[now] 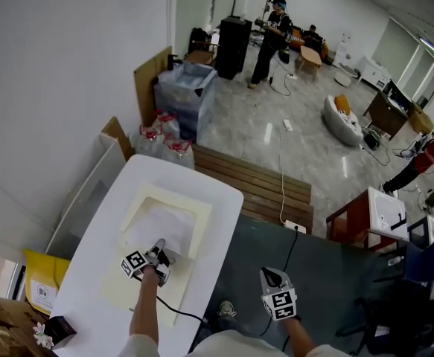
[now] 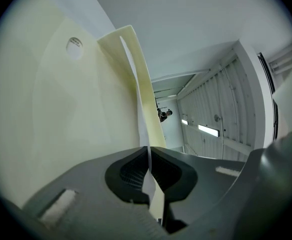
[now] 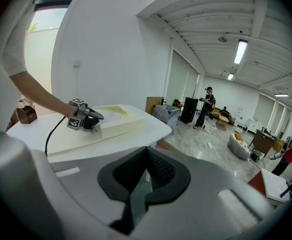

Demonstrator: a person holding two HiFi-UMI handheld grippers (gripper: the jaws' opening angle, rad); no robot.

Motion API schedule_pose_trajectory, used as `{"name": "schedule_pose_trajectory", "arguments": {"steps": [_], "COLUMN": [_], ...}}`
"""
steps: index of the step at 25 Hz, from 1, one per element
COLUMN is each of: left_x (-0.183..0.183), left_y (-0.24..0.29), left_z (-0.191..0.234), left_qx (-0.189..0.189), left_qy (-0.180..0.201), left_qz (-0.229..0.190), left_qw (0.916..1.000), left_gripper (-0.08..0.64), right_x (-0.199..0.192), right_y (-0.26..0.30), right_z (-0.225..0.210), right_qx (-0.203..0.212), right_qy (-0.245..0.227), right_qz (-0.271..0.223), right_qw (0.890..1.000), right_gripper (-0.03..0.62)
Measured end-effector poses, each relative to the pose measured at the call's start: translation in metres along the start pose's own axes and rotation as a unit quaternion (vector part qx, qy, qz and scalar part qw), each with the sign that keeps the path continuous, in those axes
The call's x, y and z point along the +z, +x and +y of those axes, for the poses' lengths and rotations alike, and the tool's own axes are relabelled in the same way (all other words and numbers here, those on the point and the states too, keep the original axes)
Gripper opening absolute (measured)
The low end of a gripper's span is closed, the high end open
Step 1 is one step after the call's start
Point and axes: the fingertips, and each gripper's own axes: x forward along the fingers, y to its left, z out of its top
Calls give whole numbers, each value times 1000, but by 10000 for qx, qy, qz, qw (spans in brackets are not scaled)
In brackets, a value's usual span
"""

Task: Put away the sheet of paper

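Left gripper (image 1: 159,248) pinches the thin white sheet of paper (image 1: 163,225) between closed fingers over the open cream folder (image 1: 145,197) on the white desk (image 1: 218,199); right gripper (image 1: 269,275) hovers alongside, fingers shut and empty, and the paper looks not yet tucked away.

Two grippers being held by hand: left gripper (image 1: 159,252) and right gripper (image 1: 272,275)
One sheet of paper (image 1: 164,225), being pinched between the left fingers
One cream tray (image 1: 200,218), sitting under and just ahead of the left fingers
One white table (image 1: 218,193), carrying the tray below the left fingers
Three water bottles (image 1: 178,153), standing well beyond the left fingertips
One yellow bag (image 1: 42,288), sitting behind the left fingers
At least three people (image 1: 272,39), showing far beyond the right fingertips
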Motion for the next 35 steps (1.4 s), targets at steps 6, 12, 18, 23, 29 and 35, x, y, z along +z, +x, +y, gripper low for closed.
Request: {"name": "schedule_pose_trajectory", "arguments": {"steps": [6, 12, 18, 23, 29, 35], "left_x": [6, 9, 17, 11, -3, -11], "left_y": [23, 41, 37, 32, 24, 18], "left_z": [-6, -10, -19, -23, -19, -28], "left_qx": [-20, 30, 50, 478, 1230, 1273], "left_qy": [83, 214, 655, 1857, 3701, 4644], "left_qz": [24, 74, -74, 318, 1131, 1458], "left_qw": [10000, 9997, 9978, 9809, 9138, 8642], "left_gripper": [3, 3, 57, 166, 241, 347], "right_x": [-4, -9, -9, -8, -5, -4], "right_y": [-1, -7, -12, -9, -6, -9], "right_z": [-7, -13, -15, -8, -2, -3], "right_qx": [-68, -138, -161, -79, 22, 28], "right_qy": [-1, 1, -18, -48, -92, -137], "right_qz": [65, 112, 108, 50, 28, -48], "right_qw": [10000, 9998, 9998, 9999, 10000, 9999], "right_gripper": [2, 2, 2, 2, 2, 2]}}
